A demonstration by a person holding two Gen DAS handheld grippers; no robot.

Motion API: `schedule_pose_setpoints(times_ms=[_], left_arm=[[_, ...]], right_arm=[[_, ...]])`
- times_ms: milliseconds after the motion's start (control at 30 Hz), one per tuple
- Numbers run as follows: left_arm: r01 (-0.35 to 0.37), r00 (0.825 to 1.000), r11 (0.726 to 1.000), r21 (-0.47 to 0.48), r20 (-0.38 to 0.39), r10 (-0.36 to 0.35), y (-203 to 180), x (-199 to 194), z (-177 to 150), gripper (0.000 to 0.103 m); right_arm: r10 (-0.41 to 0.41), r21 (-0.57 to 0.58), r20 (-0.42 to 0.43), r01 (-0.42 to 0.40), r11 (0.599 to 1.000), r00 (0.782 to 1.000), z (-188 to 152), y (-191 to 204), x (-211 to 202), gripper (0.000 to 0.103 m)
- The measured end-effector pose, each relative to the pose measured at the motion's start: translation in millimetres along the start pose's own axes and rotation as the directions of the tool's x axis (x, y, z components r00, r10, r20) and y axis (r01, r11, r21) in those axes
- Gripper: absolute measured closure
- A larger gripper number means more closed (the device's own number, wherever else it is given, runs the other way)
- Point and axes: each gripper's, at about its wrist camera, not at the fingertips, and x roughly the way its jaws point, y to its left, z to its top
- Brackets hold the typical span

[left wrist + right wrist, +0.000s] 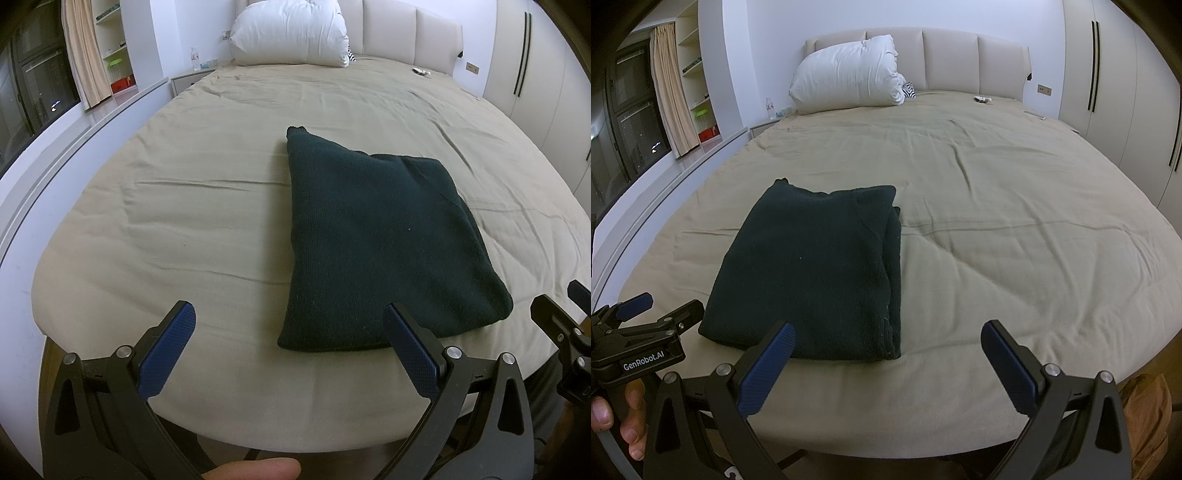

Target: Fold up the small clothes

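The folded dark green sweater (pixel 373 251) lay flat on the beige bedspread (pixel 1015 229), its near edge just ahead of both tools. The left gripper (pixel 291 332) and right gripper (pixel 886 345) hovered with jaws spread wide, holding nothing. Bare bedspread extended beyond to the white pillow (pixel 849 74).

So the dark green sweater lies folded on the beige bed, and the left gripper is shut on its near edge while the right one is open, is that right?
Not quite: the left gripper is open too, its fingers spread and holding nothing, as the left wrist view shows. The dark green sweater does lie folded on the beige bed, and the right gripper is open.
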Motion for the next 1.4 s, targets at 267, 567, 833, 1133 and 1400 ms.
schedule_pose_setpoints(times_ms=[267, 567, 833, 1133, 1400], left_arm=[[0.0, 1.0, 1.0, 0.001, 0.0, 0.0, 0.3, -0.2, -0.1, 0.0], [0.0, 1.0, 1.0, 0.001, -0.001, 0.0, 1.1, -0.6, -0.5, 0.0], [0.001, 1.0, 1.0, 0.002, -0.002, -0.001, 1.6, -1.0, -0.5, 0.0], [0.001, 1.0, 1.0, 0.002, -0.002, -0.001, 2.4, -1.5, -1.2, 0.0], [0.001, 1.0, 1.0, 0.002, -0.004, -0.001, 4.7, -1.6, -2.8, 0.0]], right_arm=[[0.001, 0.0, 0.0, -0.001, 1.0, 1.0, -3.3, -0.1, -0.7, 0.0], [0.002, 0.0, -0.001, -0.002, 1.0, 1.0, -2.0, -0.9, -1.1, 0.0], [0.003, 0.0, -0.002, -0.003, 1.0, 1.0, -1.9, -1.4, -1.6, 0.0], [0.004, 0.0, -0.003, -0.004, 1.0, 1.0, -1.9, -1.7, -2.3, 0.0], [0.006, 0.0, -0.003, -0.006, 1.0, 1.0, -4.6, -0.8, -2.9, 0.0]])
